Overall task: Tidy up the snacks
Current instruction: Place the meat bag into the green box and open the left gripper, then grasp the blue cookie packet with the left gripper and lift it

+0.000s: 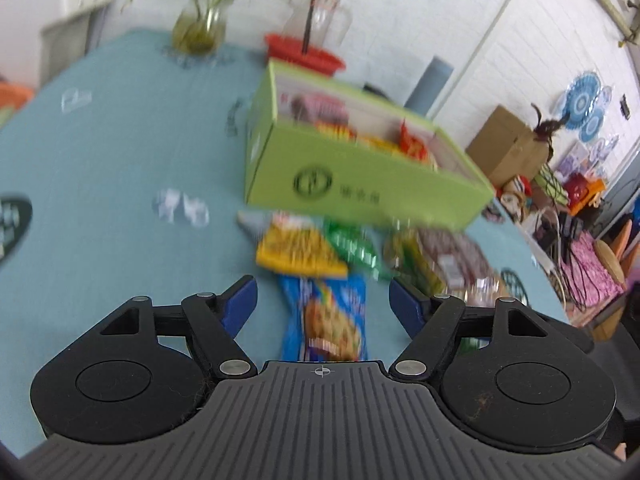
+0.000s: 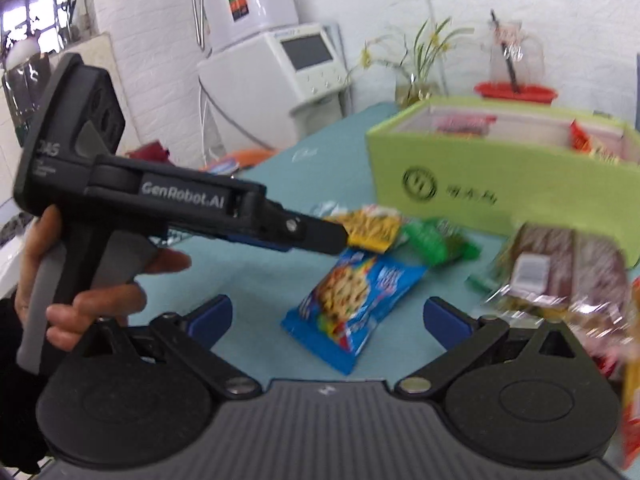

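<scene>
A lime-green box [image 1: 360, 188] [image 2: 500, 196] stands open on the teal table with several snack packets inside. In front of it lie a yellow packet [image 1: 300, 252] [image 2: 372, 228], a green packet [image 1: 356, 248] [image 2: 440, 240], a clear-wrapped brown packet [image 1: 452, 260] [image 2: 560, 276] and a blue biscuit packet [image 1: 332, 316] [image 2: 352, 300]. My left gripper [image 1: 320, 286] is open above the blue packet, its pads apart from it. My right gripper [image 2: 328, 306] is wide open over the same packet, gripping nothing. In the right wrist view a hand holds the left gripper [image 2: 340, 240], which points at the yellow packet.
At the table's far end stand a glass vase with a plant [image 1: 200, 24] [image 2: 416, 80] and a red basin [image 1: 304, 54] [image 2: 516, 92] holding a clear jug. A cardboard box [image 1: 508, 148] and clutter sit beyond the right edge. A white machine [image 2: 296, 68] stands behind.
</scene>
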Tool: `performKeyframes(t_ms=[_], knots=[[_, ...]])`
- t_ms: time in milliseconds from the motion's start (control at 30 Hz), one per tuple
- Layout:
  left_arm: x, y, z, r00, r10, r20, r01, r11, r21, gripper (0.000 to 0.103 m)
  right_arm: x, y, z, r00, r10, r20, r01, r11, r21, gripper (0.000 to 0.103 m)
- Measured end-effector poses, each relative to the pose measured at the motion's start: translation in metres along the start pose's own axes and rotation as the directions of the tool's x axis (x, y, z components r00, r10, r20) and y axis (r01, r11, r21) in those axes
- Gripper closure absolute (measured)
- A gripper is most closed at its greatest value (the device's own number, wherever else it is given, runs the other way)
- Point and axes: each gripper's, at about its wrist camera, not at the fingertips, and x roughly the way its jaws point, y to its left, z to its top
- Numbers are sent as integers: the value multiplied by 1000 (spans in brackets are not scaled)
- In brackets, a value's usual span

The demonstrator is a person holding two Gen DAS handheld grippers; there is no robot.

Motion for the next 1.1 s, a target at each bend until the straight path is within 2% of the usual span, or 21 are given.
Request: performKeyframes(t_ms=[100, 200, 333, 433, 600, 800, 933, 1000, 1100], knots=[[11, -3, -10, 999, -6, -46, 7, 1000, 24, 48, 26, 3, 0, 999, -25, -39, 24, 1000, -18, 1], [21, -10, -11, 998, 26, -62, -22, 998, 65, 53, 44, 8, 0, 994, -83, -66, 80, 995, -59, 1], [27, -15, -19, 995, 46, -90, -37, 994, 101, 72, 43, 20, -7, 994, -72, -79, 66, 994, -84, 4], [19, -26, -33, 995, 51, -91, -39, 990, 135, 75, 33, 27, -17, 994, -75, -80, 67, 993, -94, 4], [4, -37, -59, 996, 38, -78, -28, 991, 131, 75, 17, 34, -34, 993, -97, -63, 90, 991, -95, 1], [1, -41, -64, 997, 32, -72, -22, 991, 132, 68, 12, 40, -39, 987, -148, -54, 143, 985, -93, 1], [1, -42, -62, 996, 31, -79, -20, 991, 130, 65, 7, 31, -38, 993, -103, -58, 99, 992, -72, 1], [-8, -40, -62, 998, 26, -53, -19, 992, 123, 64, 0, 23, -36, 995, -85, -57, 85, 996, -5, 1], [-22, -37, -61, 1000, -4, -10, 5, 992, 123, 52, -9, 17, -38, 999, -47, -8, 47, 998, 48, 1]])
